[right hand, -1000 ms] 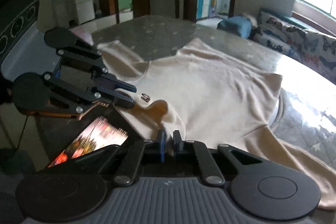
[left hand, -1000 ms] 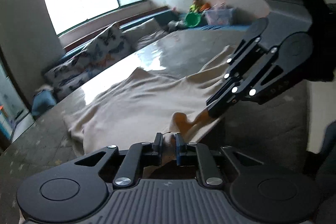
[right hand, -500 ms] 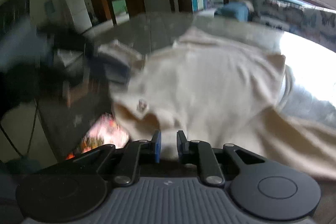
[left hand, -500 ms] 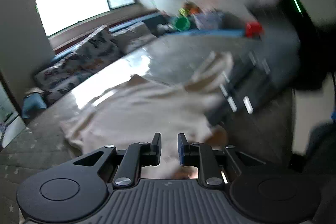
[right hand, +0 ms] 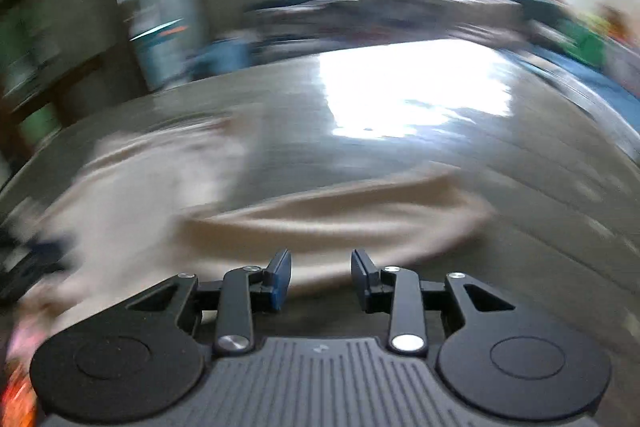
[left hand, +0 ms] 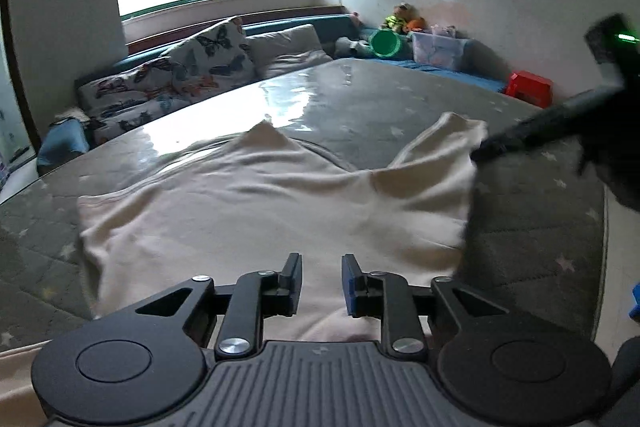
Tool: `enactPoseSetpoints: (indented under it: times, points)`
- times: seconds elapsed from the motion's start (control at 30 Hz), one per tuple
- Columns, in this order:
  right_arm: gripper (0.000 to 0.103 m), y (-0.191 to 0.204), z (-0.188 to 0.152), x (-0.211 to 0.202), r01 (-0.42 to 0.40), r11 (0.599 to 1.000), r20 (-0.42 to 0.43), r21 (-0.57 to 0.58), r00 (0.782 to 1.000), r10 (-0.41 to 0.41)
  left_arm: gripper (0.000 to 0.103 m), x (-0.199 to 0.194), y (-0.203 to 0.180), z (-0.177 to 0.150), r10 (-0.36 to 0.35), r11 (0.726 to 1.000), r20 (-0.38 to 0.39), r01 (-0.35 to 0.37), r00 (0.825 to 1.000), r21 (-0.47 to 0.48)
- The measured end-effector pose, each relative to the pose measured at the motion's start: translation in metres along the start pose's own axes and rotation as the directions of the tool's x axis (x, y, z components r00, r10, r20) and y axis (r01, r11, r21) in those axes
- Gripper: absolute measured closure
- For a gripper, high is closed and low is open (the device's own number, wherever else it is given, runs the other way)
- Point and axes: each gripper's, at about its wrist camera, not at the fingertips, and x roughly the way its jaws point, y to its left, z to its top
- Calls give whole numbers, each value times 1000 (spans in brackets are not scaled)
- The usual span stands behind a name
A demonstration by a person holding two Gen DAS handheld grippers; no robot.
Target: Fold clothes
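Both jaws let go; left gripper [left hand: 320, 277] over shirt [left hand: 248, 203].

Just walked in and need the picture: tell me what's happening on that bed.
A person with a gripper in each hand is folding a cream top spread on the grey mattress. Both the left gripper and the right gripper are open and hold nothing. The right wrist view is motion-blurred.
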Motion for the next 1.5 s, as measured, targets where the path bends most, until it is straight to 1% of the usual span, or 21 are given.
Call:
enactPoseSetpoints:
  times: [0.07, 0.1, 0.23, 0.33, 0.37, 0.4, 0.43, 0.53, 0.63, 0.73, 0.83, 0.93, 1.0, 1.03, 1.17, 1.27, 1.33, 1.43, 1.5]
  points:
    - [70, -26, 0, 8, 75, 993, 3, 95, 997, -76, 78, 1, -8, 0, -11, 1000, 0, 11, 1000, 26]
    - [70, -39, 0, 14, 108, 983, 7, 150, 994, -110, 77, 3, -11, 0, -15, 999, -1, 15, 1000, 36]
    - [70, -63, 5, 22, 115, 956, 53, 270, 990, -134, 77, 8, -22, -1, -27, 998, -15, 27, 1000, 53]
    - [72, -64, 10, 30, 114, 949, 70, 293, 988, -140, 77, 9, -28, -4, -19, 998, -24, 21, 1000, 63]
    - [80, -61, 10, 32, 120, 951, 75, 286, 986, -147, 77, 9, -29, -5, -15, 998, -26, 17, 1000, 67]
    - [92, -60, 10, 33, 127, 951, 79, 280, 985, -155, 77, 8, -30, -6, -12, 998, -27, 14, 1000, 68]
    - [94, -60, 10, 34, 133, 952, 84, 276, 983, -162, 75, 6, -30, -7, -9, 998, -28, 11, 1000, 68]
    - [97, -56, 12, 26, 110, 952, 122, 285, 981, -149, 75, 2, -29, -10, 4, 998, -31, -2, 1000, 63]
    - [98, -45, 20, 6, 45, 965, 205, 259, 974, -101, 75, 2, -27, -12, 14, 998, -36, -12, 999, 55]
    - [98, -25, 31, -14, -26, 978, 270, 207, 962, -31, 75, 2, -25, -12, 19, 999, -36, -17, 999, 42]
    - [98, 4, 41, -29, -114, 986, 318, 124, 946, 70, 75, 1, -25, -12, 15, 999, -25, -14, 1000, 31]
    - [98, 39, 50, -38, -207, 978, 340, 34, 923, 183, 75, -2, -25, -14, 18, 999, -15, -17, 1000, 29]
    - [98, 63, 54, -41, -270, 963, 334, -23, 905, 262, 66, -6, -25, -15, 24, 999, -9, -24, 1000, 26]
    - [98, 76, 54, -40, -300, 953, 325, -50, 897, 300, 58, -8, -24, -17, 28, 999, -3, -28, 1000, 23]
    - [97, 121, 48, -27, -407, 905, 250, -124, 870, 425, 58, -15, -19, -21, 45, 999, 7, -45, 999, 3]
    - [90, 141, 36, -14, -477, 866, 146, -151, 855, 497, 58, -20, -14, -23, 61, 998, 10, -61, 998, -13]
    - [90, 141, 33, -14, -479, 860, 123, -176, 856, 502, 58, -26, -9, -26, 72, 997, 16, -72, 997, -20]
    - [90, 127, 37, -18, -414, 890, 129, -188, 888, 441, 58, -35, -1, -29, 97, 995, 22, -96, 995, -34]
    - [90, 115, 38, -18, -341, 919, 124, -196, 921, 368, 58, -39, 5, -32, 119, 992, 28, -118, 992, -50]
